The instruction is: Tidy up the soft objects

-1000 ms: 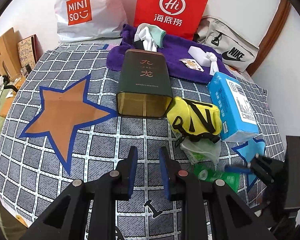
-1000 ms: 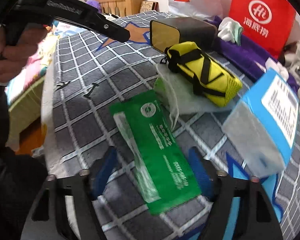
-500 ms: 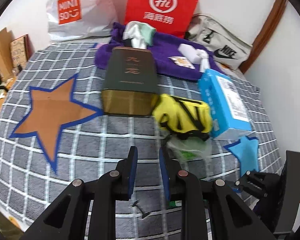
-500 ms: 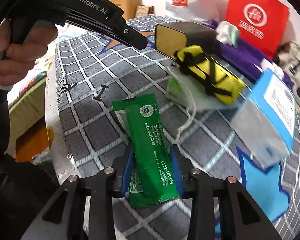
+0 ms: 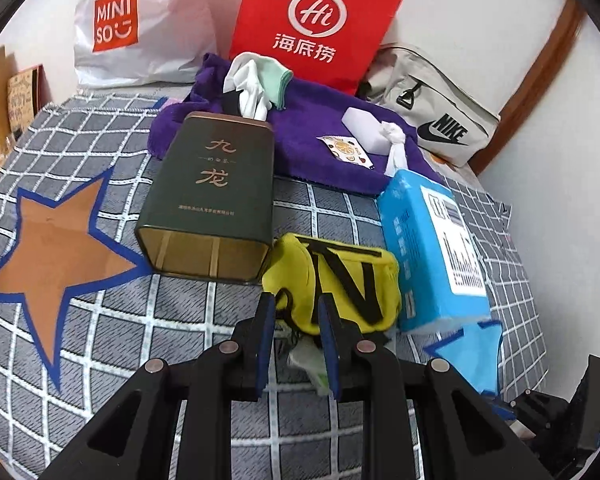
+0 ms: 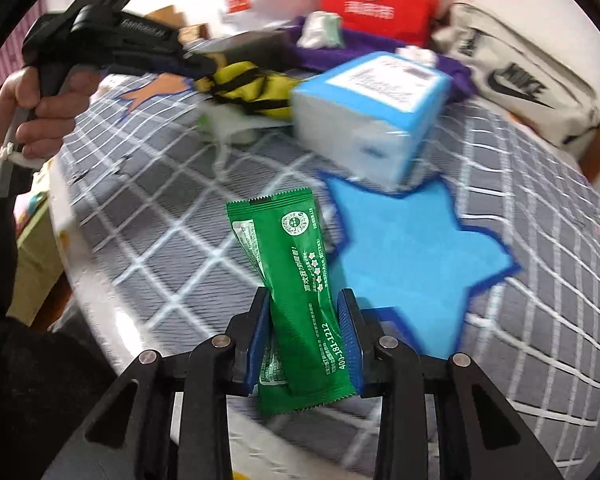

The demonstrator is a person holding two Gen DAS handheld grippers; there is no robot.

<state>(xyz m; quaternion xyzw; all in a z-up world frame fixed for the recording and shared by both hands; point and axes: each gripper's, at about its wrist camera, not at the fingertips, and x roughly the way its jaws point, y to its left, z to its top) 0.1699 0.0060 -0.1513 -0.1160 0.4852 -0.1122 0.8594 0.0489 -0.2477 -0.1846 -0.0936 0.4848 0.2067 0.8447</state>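
The right tongs point(image 6: 303, 326) are clamped across the green packet point(image 6: 296, 292), lifted off the checked cloth point(image 6: 520, 320) probably for sorting, while the left tongs point(image 5: 296, 334), nearly together and empty, hover near the yellow pouch point(image 5: 340, 280).

Right gripper point(image 6: 305, 336) angled downward, blue pads point(image 6: 350, 332) pressed against both long edges of the green packet point(image 6: 296, 280), lifted clear of the cloth, jaws having just closed in on it. Left gripper point(image 5: 296, 344) also pitched down, jaws narrowed to a slim gap with nothing pinched between the pads, tips just in front of the yellow pouch point(image 5: 340, 280). In the right wrist view, left hand point(image 6: 40, 120) wrapped around the black handle, fingers curled on the trigger.
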